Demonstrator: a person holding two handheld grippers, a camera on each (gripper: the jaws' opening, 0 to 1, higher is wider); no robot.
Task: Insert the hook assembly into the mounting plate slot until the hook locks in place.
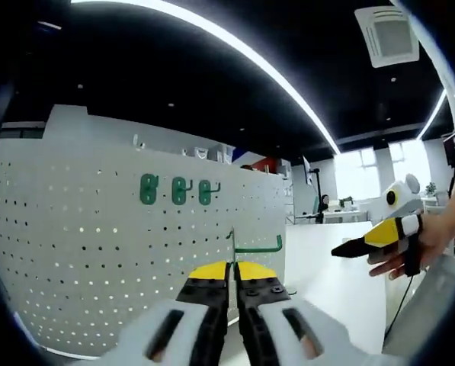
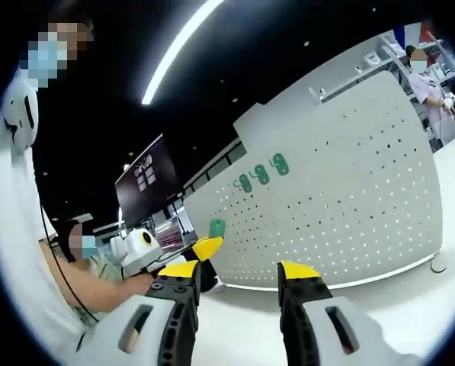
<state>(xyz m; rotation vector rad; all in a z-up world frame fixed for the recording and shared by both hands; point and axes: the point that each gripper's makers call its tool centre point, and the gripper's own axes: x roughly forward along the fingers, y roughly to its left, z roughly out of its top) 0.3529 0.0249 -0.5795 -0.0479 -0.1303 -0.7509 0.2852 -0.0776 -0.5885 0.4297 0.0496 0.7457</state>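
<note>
Green hook [image 1: 257,245]: sits just above centre-bottom of the left gripper view, its thin vertical stem caught between the yellow tips of the left gripper [image 1: 232,271], whose fingers are pressed together on it. The hook's long arm runs to the right of the stem and ends in an upturned tip. Whether the stem already touches the board behind it cannot be told.

White pegboard [image 1: 97,221]: stands upright across the left and centre of the left gripper view, perforated in regular rows. Three green hooks [image 1: 177,191] hang side by side on its upper part, above and left of the held hook.

In the right gripper view the same pegboard [image 2: 341,206] spans the centre and right of the frame, with the three green hooks [image 2: 261,174] in a slanted row near its upper left. The held hook [image 2: 217,227] shows as a small green piece at the board's lower left edge, just above the left gripper's yellow tip [image 2: 206,248].

Right gripper [image 2: 238,276]: fingers spread wide apart, nothing between them, at the bottom of its own view. It also shows at the right of the left gripper view [image 1: 364,244], held by a hand [image 1: 410,248], well apart from the hook.

White counter [image 2: 379,305] carries the pegboard.
</note>
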